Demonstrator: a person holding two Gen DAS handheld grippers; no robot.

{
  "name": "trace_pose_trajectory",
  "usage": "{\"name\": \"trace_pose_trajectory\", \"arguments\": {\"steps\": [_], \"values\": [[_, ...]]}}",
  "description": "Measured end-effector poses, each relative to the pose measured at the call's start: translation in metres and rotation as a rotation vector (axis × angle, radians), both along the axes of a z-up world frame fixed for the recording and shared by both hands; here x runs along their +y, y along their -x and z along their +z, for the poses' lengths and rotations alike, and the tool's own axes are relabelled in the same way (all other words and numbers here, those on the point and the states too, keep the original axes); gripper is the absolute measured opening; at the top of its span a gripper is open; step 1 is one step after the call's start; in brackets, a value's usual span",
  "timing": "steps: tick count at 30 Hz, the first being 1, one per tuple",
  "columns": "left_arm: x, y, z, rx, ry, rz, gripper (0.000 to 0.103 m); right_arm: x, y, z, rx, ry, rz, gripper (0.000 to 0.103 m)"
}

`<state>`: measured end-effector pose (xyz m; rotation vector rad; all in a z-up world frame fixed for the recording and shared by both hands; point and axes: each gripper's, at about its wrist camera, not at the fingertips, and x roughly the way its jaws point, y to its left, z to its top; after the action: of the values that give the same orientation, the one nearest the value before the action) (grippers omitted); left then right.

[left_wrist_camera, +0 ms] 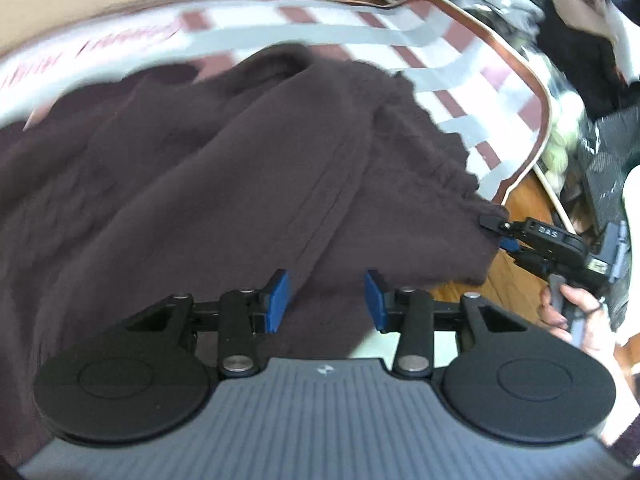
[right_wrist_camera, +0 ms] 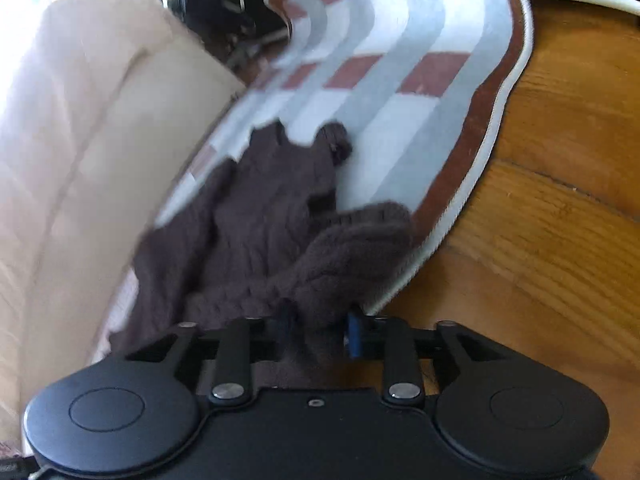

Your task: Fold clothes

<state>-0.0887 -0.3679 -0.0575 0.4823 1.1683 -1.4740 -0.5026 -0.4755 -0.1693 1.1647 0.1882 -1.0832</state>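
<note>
Right gripper pinching a corner of the dark brown garment (left_wrist_camera: 224, 168) on the striped mat (left_wrist_camera: 452, 80).

Right gripper (right_wrist_camera: 320, 330) is clamping bunched fabric at the mat's edge; left gripper (left_wrist_camera: 326, 300) is hovering with pads apart over the near hem. Likely next: the left taking hold so both can carry a fold.

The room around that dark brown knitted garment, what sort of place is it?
Most likely a lived-in room at home. The dark brown knitted garment lies on a grey, white and rust checked rug over a wooden plank floor, beside a cream upholstered cushion.
</note>
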Motion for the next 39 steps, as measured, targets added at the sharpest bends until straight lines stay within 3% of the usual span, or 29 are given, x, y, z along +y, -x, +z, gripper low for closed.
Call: {"name": "trace_pose_trajectory", "arguments": {"steps": [4,7,11,16,18,20,21,24,26,29,31,33,35,37,39], "values": [[-0.047,0.017,0.004,-0.020,-0.003,-0.067,0.041,-0.005,0.024,0.030,-0.007,0.105,-0.039,0.044],[-0.076,0.031,0.002,-0.036,-0.010,-0.101,0.041,-0.027,0.030,0.045,-0.020,0.130,0.077,0.055],[-0.091,0.051,-0.017,-0.048,-0.026,-0.105,0.041,-0.058,-0.001,0.036,0.083,0.037,0.210,0.056],[-0.093,0.055,-0.034,-0.032,-0.049,-0.088,0.038,-0.104,-0.026,0.008,0.119,-0.039,0.218,0.057],[-0.091,0.049,-0.036,-0.016,-0.053,-0.067,0.038,-0.113,-0.038,0.001,0.128,-0.013,0.253,0.058],[-0.083,0.037,-0.035,-0.004,-0.042,-0.031,0.038,-0.111,-0.050,0.004,0.129,0.052,0.300,0.049],[-0.079,0.030,-0.035,0.000,-0.036,-0.012,0.038,-0.111,-0.057,0.006,0.130,0.082,0.330,0.016],[-0.059,0.005,-0.033,0.032,-0.014,0.062,0.038,-0.094,-0.076,0.037,0.156,0.191,0.293,0.015],[-0.039,-0.012,-0.031,0.081,0.018,0.130,0.038,-0.071,-0.094,0.074,0.122,0.303,0.327,0.015],[-0.003,-0.031,-0.036,0.141,0.052,0.251,0.038,-0.015,-0.145,0.132,0.213,0.535,0.484,0.008],[0.018,-0.042,-0.043,0.181,0.057,0.321,0.038,0.026,-0.187,0.149,0.288,0.641,0.661,0.002],[0.026,-0.050,-0.053,0.176,0.016,0.338,0.038,0.059,-0.228,0.142,0.340,0.639,0.838,0.000],[0.034,-0.057,-0.063,0.170,-0.022,0.354,0.038,0.081,-0.261,0.116,0.434,0.590,0.944,0.000],[0.036,-0.059,-0.060,0.164,-0.010,0.354,0.038,0.094,-0.276,0.087,0.492,0.533,0.993,0.000],[0.036,-0.061,-0.053,0.183,0.026,0.339,0.040,0.093,-0.272,0.074,0.468,0.446,1.009,0.000]]}}
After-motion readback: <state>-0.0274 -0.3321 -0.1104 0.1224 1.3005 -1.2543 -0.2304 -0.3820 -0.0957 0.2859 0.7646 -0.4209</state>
